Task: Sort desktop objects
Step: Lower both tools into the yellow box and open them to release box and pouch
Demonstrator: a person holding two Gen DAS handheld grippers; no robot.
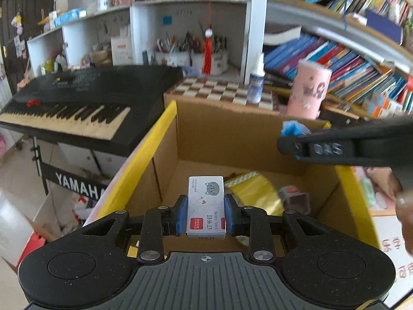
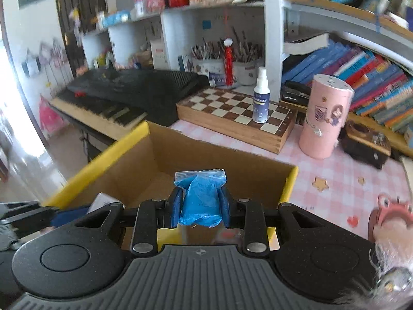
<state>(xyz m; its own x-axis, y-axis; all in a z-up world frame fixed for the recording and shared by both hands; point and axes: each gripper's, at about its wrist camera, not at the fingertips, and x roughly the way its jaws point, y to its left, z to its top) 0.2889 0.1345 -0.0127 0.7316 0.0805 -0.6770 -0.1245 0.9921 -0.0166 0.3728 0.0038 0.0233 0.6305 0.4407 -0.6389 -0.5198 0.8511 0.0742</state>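
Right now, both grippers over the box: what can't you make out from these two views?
- Cardboard box floor, right wrist view: mostly hidden by the right gripper and its blue bag.
- Bag contents: hidden by crumpled plastic.
- Staple box underside, left wrist view: hidden; left gripper pads cover its sides.
- Reddish item in the box: blurred, unidentifiable.
- Book spines: blurred, unreadable.

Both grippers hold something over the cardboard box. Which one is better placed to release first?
Probably left: the left gripper holds the staples box well inside the cardboard box; the right gripper with the blue bag seems higher.
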